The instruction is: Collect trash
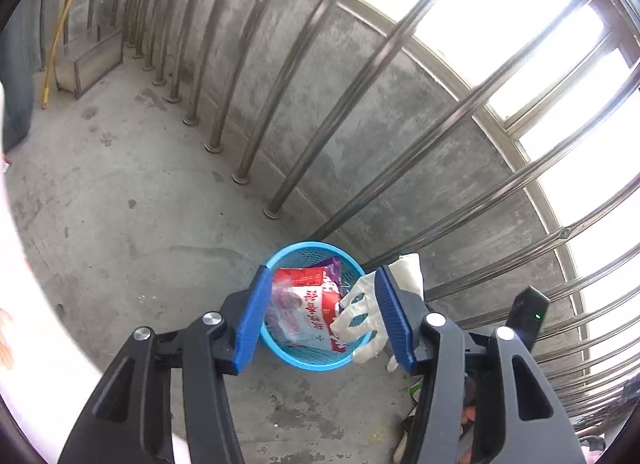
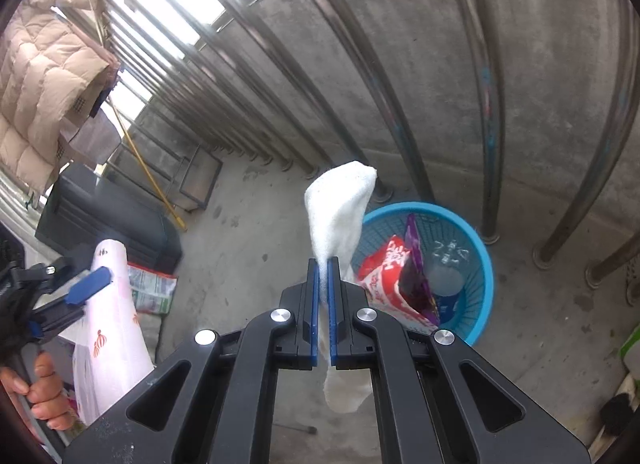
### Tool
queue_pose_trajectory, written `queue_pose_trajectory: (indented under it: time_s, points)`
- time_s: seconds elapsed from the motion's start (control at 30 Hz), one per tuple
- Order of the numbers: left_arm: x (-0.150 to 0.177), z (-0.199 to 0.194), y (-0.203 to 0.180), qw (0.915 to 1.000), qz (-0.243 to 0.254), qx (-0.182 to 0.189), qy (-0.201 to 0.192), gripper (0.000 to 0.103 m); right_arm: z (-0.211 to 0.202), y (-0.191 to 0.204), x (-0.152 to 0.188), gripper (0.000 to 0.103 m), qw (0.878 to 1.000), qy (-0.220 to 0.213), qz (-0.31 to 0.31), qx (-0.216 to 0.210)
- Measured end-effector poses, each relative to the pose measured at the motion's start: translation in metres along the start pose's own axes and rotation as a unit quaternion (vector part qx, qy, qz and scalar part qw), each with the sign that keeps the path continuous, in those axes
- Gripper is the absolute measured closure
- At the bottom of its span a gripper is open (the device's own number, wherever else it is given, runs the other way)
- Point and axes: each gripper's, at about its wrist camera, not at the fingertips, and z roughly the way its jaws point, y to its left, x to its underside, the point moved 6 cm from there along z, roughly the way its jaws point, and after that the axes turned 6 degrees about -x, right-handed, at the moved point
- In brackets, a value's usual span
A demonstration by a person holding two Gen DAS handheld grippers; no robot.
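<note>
A round blue mesh basket (image 1: 280, 260) (image 2: 476, 248) stands on the concrete floor by the railing. It holds a red and white snack bag (image 1: 310, 304) (image 2: 384, 264) and a purple wrapper (image 2: 416, 264). My right gripper (image 2: 323, 264) is shut on a white sock (image 2: 340, 211), held upright just left of the basket. In the left wrist view the sock (image 1: 362, 314) hangs over the basket's right rim. My left gripper (image 1: 320, 288) is open and empty, above the basket.
Steel railing bars (image 1: 276, 111) on a low concrete wall run behind the basket. A metal frame box (image 1: 90, 61) and a yellow pole (image 1: 60, 31) stand far left. A padded coat (image 2: 44, 75) hangs at left, a dark bin (image 2: 104, 215) and a carton (image 2: 154, 290) below.
</note>
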Motion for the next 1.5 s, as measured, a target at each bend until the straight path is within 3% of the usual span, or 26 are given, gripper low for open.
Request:
queue_pose_trajectory:
  time_s: [0.13, 0.17, 0.2, 0.27, 0.33, 0.4, 0.47, 0.57, 0.67, 0.77, 0.83, 0.9, 1.03, 1.17, 1.33, 1.43, 1.5]
  points:
    - [0.025, -0.071, 0.037, 0.998, 0.006, -0.043, -0.045, 0.043, 0.057, -0.01, 0.021, 0.097, 0.995, 0.053, -0.059, 0.053]
    - [0.036, -0.087, 0.048, 0.997, 0.002, -0.055, -0.054, 0.042, 0.075, -0.019, 0.03, 0.09, 0.991, 0.077, -0.072, 0.077]
    - [0.047, -0.102, 0.059, 0.9961, -0.003, -0.064, -0.06, 0.041, 0.09, -0.028, 0.04, 0.077, 0.986, 0.105, -0.079, 0.1]
    - [0.07, -0.13, 0.081, 0.9936, -0.019, -0.084, -0.073, 0.039, 0.104, -0.045, 0.053, 0.071, 0.978, 0.14, -0.073, 0.135]
    - [0.092, -0.158, 0.102, 0.989, -0.036, -0.111, -0.091, 0.037, 0.09, -0.048, 0.052, 0.069, 0.984, 0.12, -0.05, 0.126]
    - [0.114, -0.183, 0.12, 0.9827, -0.052, -0.137, -0.113, 0.034, 0.069, -0.046, 0.045, 0.054, 0.989, 0.081, -0.038, 0.121]
    - [0.136, -0.205, 0.136, 0.9752, -0.069, -0.165, -0.13, 0.033, 0.054, -0.044, 0.04, 0.054, 0.99, 0.057, -0.043, 0.125]
    - [0.167, -0.23, 0.153, 0.9682, -0.103, -0.174, -0.148, 0.032, 0.04, -0.038, 0.036, 0.054, 0.99, 0.052, -0.039, 0.122]
    - [0.19, -0.256, 0.161, 0.9603, -0.126, -0.183, -0.169, 0.028, 0.019, -0.015, 0.033, 0.054, 0.994, 0.034, -0.045, 0.099]
    - [0.206, -0.287, 0.158, 0.9469, -0.141, -0.198, -0.21, 0.018, -0.005, 0.032, 0.03, 0.054, 0.995, 0.015, -0.08, 0.056]
    - [0.216, -0.309, 0.153, 0.9375, -0.148, -0.207, -0.237, 0.01, -0.027, 0.073, 0.03, 0.048, 0.993, -0.003, -0.115, 0.026]
    - [0.226, -0.331, 0.147, 0.9301, -0.151, -0.209, -0.261, 0.006, -0.051, 0.116, 0.035, 0.033, 0.988, -0.028, -0.153, -0.005]
    - [0.244, -0.365, 0.133, 0.9113, -0.159, -0.236, -0.297, 0.006, -0.103, 0.191, 0.05, 0.02, 0.972, -0.063, -0.217, -0.069]
    - [0.266, -0.388, 0.128, 0.8873, -0.202, -0.253, -0.328, 0.006, -0.142, 0.247, 0.077, 0.009, 0.951, -0.085, -0.272, -0.116]
    - [0.298, -0.386, 0.126, 0.8627, -0.27, -0.292, -0.313, 0.006, -0.166, 0.292, 0.122, 0.008, 0.922, -0.077, -0.345, -0.157]
    - [0.316, -0.378, 0.125, 0.8442, -0.285, -0.352, -0.287, 0.006, -0.17, 0.309, 0.148, 0.008, 0.909, -0.045, -0.372, -0.184]
    - [0.324, -0.371, 0.124, 0.8369, -0.273, -0.393, -0.266, 0.006, -0.167, 0.315, 0.165, 0.008, 0.905, -0.012, -0.379, -0.192]
